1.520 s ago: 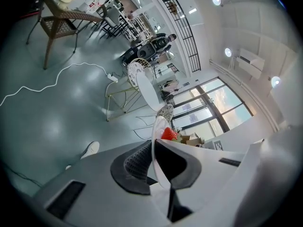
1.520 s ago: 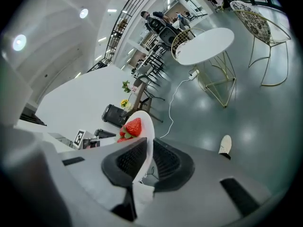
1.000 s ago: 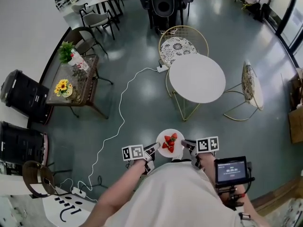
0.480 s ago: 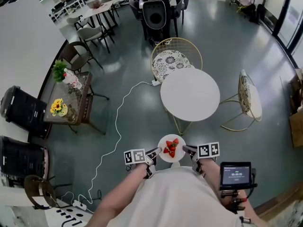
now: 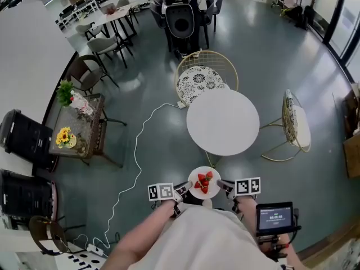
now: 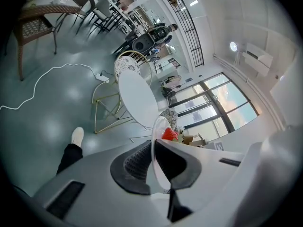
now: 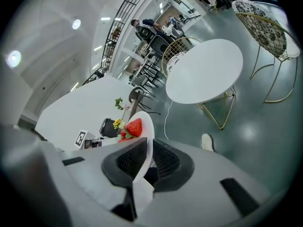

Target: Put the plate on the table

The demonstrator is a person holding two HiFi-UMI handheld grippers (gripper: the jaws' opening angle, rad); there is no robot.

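A small white plate [image 5: 193, 185] with strawberries [image 5: 203, 181] on it is held level in front of me, above the floor and short of the round white table [image 5: 223, 120]. My left gripper [image 5: 183, 191] is shut on the plate's left rim [image 6: 153, 152], and my right gripper [image 5: 223, 188] is shut on its right rim [image 7: 146, 141]. Both gripper views show the rim edge-on between the dark ribbed pads, with a strawberry [image 7: 134, 126] above. The table [image 7: 203, 71] stands ahead with a bare top.
A gold wire chair [image 5: 201, 76] stands behind the table and another [image 5: 296, 124] at its right. A white cable [image 5: 136, 167] trails over the grey floor at the left. A wicker side table [image 5: 77, 127] with flowers is at the far left. My shoe [image 7: 207, 142] shows below.
I have walked forward with the plate held in both grippers. The round table has come closer, from upper centre toward the plate. Both grips are unchanged.
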